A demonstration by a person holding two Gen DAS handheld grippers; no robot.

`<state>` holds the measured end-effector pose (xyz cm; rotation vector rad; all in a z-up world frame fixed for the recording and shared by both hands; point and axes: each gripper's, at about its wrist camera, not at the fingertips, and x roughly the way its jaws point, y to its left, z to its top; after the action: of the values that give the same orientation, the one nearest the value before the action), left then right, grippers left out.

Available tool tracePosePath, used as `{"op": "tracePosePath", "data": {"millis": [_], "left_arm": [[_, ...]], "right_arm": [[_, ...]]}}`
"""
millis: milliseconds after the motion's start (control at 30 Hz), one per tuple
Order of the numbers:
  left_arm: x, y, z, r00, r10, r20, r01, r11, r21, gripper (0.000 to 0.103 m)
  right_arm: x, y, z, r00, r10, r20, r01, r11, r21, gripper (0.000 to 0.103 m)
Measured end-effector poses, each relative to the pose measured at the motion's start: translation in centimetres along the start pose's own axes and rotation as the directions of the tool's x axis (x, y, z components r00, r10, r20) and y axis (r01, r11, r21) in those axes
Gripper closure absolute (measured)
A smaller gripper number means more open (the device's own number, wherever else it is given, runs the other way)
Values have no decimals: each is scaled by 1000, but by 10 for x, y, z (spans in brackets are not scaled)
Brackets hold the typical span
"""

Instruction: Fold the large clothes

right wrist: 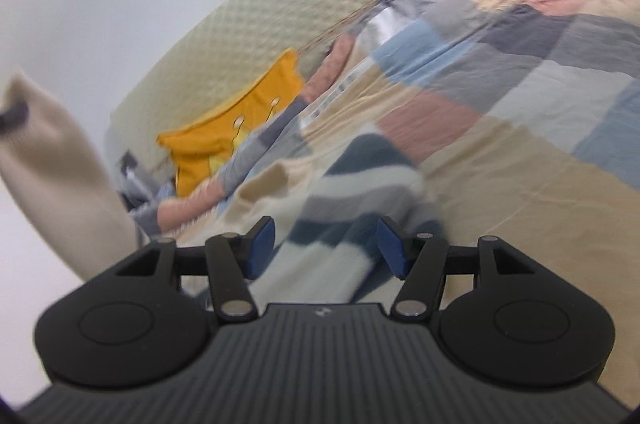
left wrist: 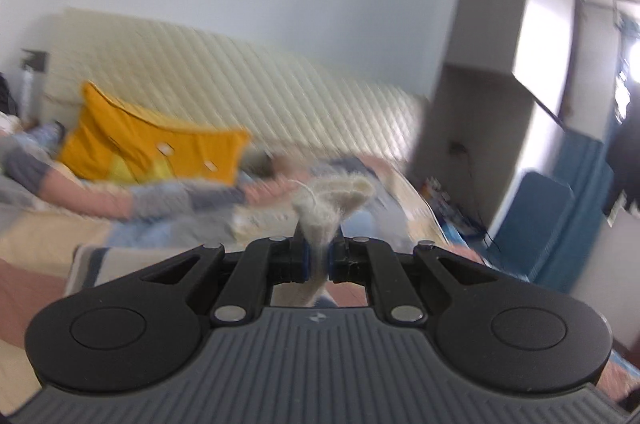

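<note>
Bedroom, patchwork bedspread [left wrist: 48,236], sweater folding happening.
Left view: left gripper [left wrist: 317,260] is clenching a fuzzy cream knit edge [left wrist: 324,208], soft and light. Right view: right gripper [right wrist: 326,244] is hanging unclenched over the striped sweater [right wrist: 340,192] on the bed; floppy, I'd grab the hem.

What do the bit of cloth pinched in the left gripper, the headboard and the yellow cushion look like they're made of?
The cream cloth clamped in the left gripper looks like a fuzzy knit, probably wool or a blend: matte, with loose fibres at its edge. The headboard seems padded and upholstered, given its quilted ridges and dull cream finish. The yellow cushion looks like plain woven fabric, matte, though blur leaves the weave unclear.
</note>
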<state>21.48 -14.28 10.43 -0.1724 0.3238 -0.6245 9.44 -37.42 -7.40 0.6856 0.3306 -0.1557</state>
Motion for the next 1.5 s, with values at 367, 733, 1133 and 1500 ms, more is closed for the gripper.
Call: {"op": "tracePosePath", "data": {"millis": [367, 733, 1133, 1500], "left_arm": [[78, -15, -150, 956, -107, -273, 68, 987, -148, 93], [77, -22, -190, 862, -204, -464, 112, 969, -219, 53], [15, 53, -161, 899, -45, -436, -40, 982, -183, 49], [69, 159, -163, 895, 59, -442, -170, 962, -215, 49]], "right_arm": [[-11, -41, 22, 998, -20, 51, 12, 988, 157, 43], [-12, -53, 24, 999, -42, 31, 37, 988, 149, 43], [8, 9, -6, 985, 92, -143, -109, 987, -121, 43], [47, 50, -44, 948, 93, -305, -187, 938, -293, 56]]}}
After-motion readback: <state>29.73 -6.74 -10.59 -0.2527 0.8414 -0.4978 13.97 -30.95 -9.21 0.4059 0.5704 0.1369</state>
